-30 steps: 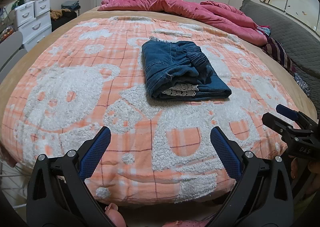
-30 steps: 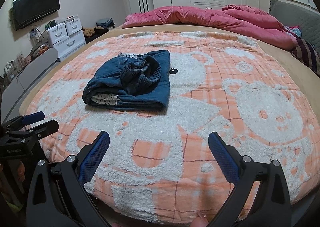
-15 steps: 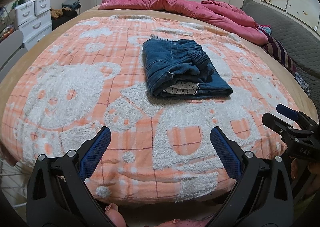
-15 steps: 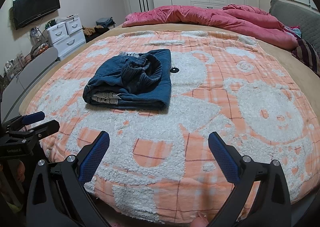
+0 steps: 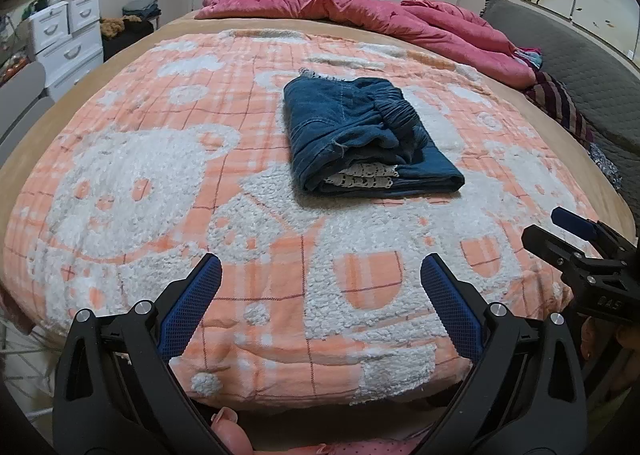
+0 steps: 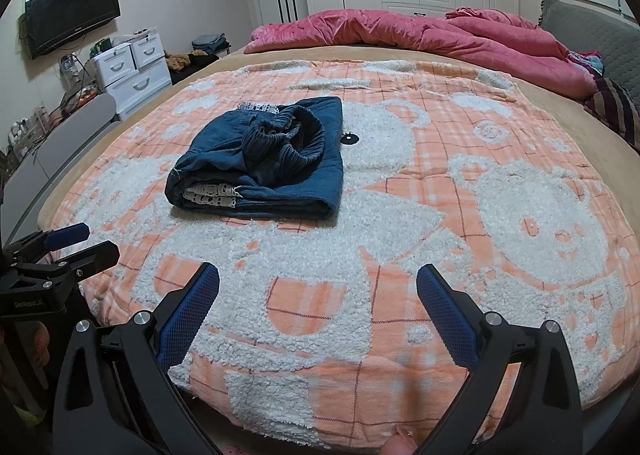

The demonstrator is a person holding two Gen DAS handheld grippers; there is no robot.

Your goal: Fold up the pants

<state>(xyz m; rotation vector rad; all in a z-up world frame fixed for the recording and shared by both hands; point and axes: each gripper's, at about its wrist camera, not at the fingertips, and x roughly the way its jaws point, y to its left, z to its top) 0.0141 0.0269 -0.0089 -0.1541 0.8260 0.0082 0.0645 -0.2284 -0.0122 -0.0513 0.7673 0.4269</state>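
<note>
Blue denim pants [image 5: 360,139] lie folded in a compact bundle on the orange and white bear blanket [image 5: 160,175], with white lace trim showing at the near end. They also show in the right wrist view [image 6: 268,167]. My left gripper [image 5: 320,275] is open and empty, held back over the near edge of the bed, well short of the pants. My right gripper [image 6: 318,283] is open and empty too, to the right of the left one at the same edge. Each gripper shows at the side of the other's view.
A pink duvet [image 5: 360,15] is piled at the far end of the bed. A grey quilted headboard [image 5: 580,67] runs along the right. White drawers [image 6: 132,71] and a wall TV [image 6: 72,23] stand left. A small black item [image 6: 351,139] lies beside the pants.
Both views have shifted only slightly. The pants sit a touch lower in the frames. Both grippers stay open and empty.
</note>
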